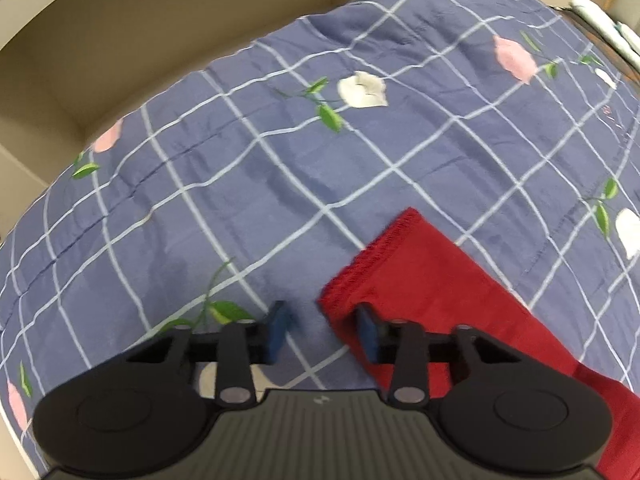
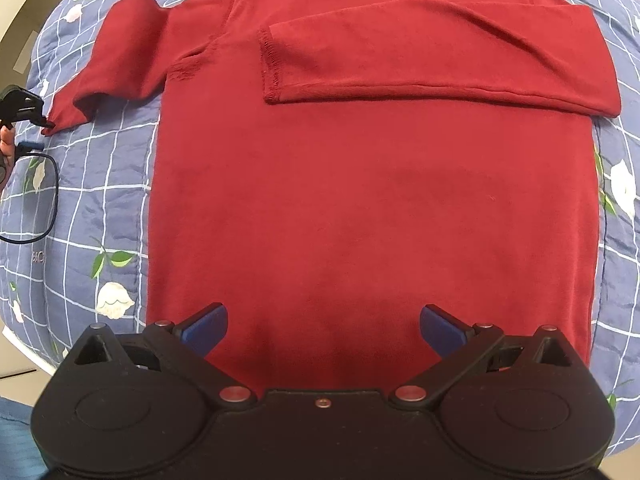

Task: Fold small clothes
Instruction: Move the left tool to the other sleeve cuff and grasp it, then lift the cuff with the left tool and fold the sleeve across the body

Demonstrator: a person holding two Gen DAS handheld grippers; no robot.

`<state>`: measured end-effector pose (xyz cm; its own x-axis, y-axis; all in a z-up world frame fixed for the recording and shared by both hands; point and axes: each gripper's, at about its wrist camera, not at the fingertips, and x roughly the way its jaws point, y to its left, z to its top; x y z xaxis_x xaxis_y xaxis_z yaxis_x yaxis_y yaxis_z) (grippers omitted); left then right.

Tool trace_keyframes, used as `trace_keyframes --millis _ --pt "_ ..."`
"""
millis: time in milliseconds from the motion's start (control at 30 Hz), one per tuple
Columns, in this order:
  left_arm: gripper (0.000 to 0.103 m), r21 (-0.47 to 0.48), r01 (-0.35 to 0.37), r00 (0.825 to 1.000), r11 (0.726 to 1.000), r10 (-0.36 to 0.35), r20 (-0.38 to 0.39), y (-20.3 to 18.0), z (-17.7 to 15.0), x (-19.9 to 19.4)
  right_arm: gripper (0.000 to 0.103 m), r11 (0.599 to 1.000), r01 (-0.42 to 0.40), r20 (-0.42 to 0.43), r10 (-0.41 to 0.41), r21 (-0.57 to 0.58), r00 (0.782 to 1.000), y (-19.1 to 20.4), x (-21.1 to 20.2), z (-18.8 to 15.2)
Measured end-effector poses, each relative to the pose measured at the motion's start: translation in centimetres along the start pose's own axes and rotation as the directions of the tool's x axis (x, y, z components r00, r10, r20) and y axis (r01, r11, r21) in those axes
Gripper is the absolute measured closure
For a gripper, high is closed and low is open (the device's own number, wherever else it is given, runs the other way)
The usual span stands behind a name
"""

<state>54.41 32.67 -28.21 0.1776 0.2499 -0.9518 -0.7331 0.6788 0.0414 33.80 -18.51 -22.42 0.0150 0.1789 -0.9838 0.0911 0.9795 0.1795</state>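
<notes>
Red fleece, a small long-sleeved top, lies flat on its front or back on a blue checked quilt, collar away from the right wrist camera. One sleeve is already folded across the chest, its cuff near the middle; the other sleeve still runs out to the side, so the step in hand looks like the second sleeve fold. The left gripper is at that sleeve's cuff: its jaws are part open, one blue pad over the red cloth and the other over bare quilt, nothing pinched yet. The right gripper hovers over the hem with jaws spread wide, empty. Next, I judge, the left jaws should straddle the cuff edge, close on it, then carry it across the chest to lie over or beside the first sleeve, without dragging the body askew.
</notes>
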Motion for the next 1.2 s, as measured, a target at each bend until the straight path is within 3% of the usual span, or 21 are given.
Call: trace_keyframes --millis 67,167,367,667,933,1067,1200 --pt "0.097 0.029 -0.002 1.000 1.000 0.002 0.012 -0.5 0.0 -0.4 0.001 1.000 -0.001 0.000 0.001 0.003 1.000 0.0 0.0 0.0" --pt "0.099 0.040 -0.023 0.999 0.999 0.021 0.047 -1.0 0.0 -1.1 0.001 1.000 -0.003 0.003 0.003 0.006 1.000 -0.1 0.0 0.0" --pt "0.100 0.038 -0.039 0.989 0.999 0.033 0.144 -0.7 0.4 -4.3 0.001 1.000 -0.012 0.012 0.012 0.026 1.000 -0.4 -0.3 -0.3" --pt "0.100 0.025 -0.046 0.950 0.999 0.036 0.311 1.9 2.6 -10.6 0.001 0.998 -0.037 0.040 0.035 0.050 0.999 -0.9 -0.8 -0.5" --pt "0.100 0.062 -0.021 0.922 0.998 -0.004 0.386 2.1 1.3 -14.4 0.001 0.997 -0.056 0.061 0.052 0.056 0.997 -1.4 -1.3 -1.0" --pt "0.100 0.102 0.004 0.901 0.995 -0.048 0.431 1.0 -0.2 -16.8 0.001 0.996 -0.060 0.075 0.055 0.067 0.996 -2.0 -1.6 -1.3" --pt "0.100 0.156 0.040 0.867 0.987 -0.112 0.486 -0.6 -2.0 -20.1 0.001 0.994 -0.066 0.094 0.058 0.082 0.994 -2.9 -2.2 -1.7"
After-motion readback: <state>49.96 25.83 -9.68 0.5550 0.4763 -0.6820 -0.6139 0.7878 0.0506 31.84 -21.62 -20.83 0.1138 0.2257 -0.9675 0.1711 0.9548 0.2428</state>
